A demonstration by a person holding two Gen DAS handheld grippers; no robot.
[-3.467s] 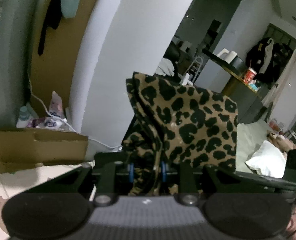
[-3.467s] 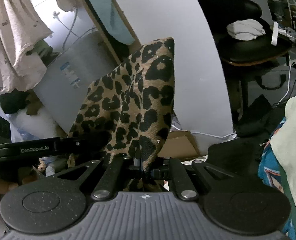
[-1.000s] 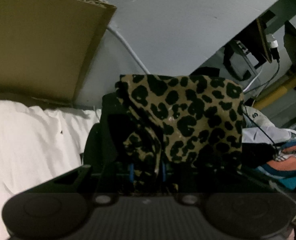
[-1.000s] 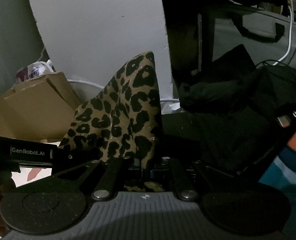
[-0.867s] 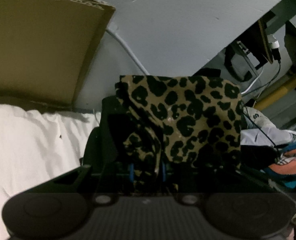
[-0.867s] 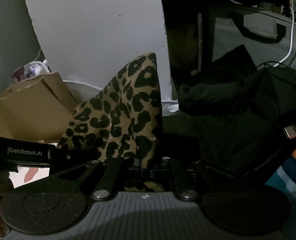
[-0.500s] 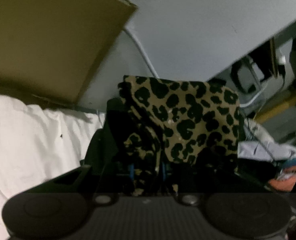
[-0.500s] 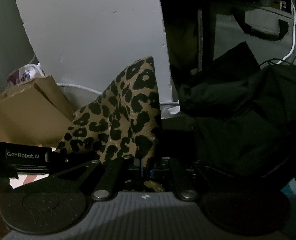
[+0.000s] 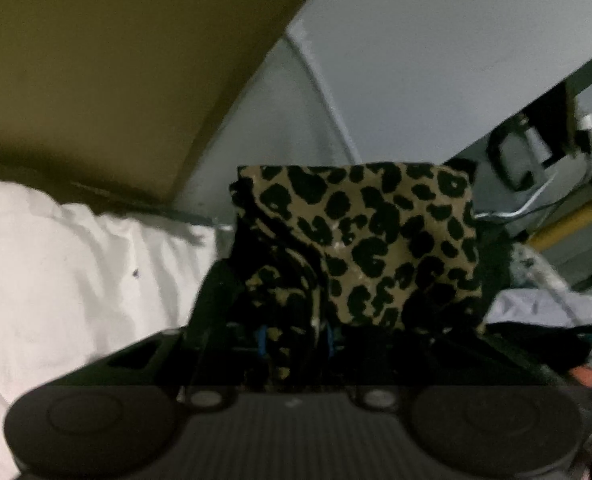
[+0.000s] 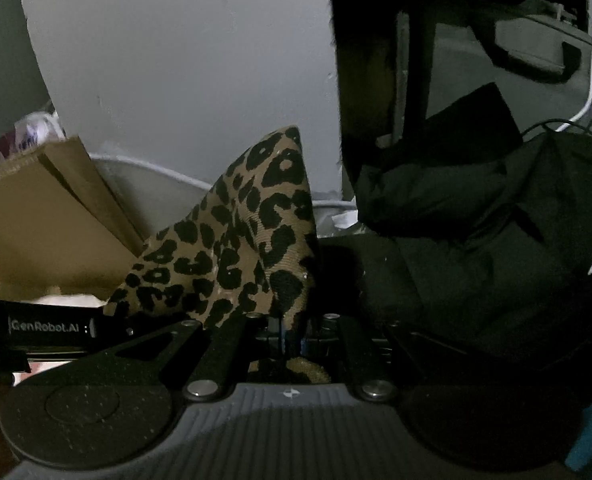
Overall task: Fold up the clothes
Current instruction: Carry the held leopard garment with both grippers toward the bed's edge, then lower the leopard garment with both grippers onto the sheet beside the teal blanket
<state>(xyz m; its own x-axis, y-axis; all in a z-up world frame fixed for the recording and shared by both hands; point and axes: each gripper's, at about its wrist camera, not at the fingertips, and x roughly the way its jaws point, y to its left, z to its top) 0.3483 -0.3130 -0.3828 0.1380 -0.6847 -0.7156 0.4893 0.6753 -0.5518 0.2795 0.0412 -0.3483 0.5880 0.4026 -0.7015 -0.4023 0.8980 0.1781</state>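
Both grippers, left point(image 9: 294, 338) and right point(image 10: 292, 336), are clamping bunched edges of the leopard cloth point(image 9: 372, 240) above a white sheet point(image 9: 68, 280), a cardboard box point(image 9: 116, 60) standing behind.

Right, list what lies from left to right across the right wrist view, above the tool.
Cardboard box → leopard-print cloth, pinched in the right tool → black garment heap.
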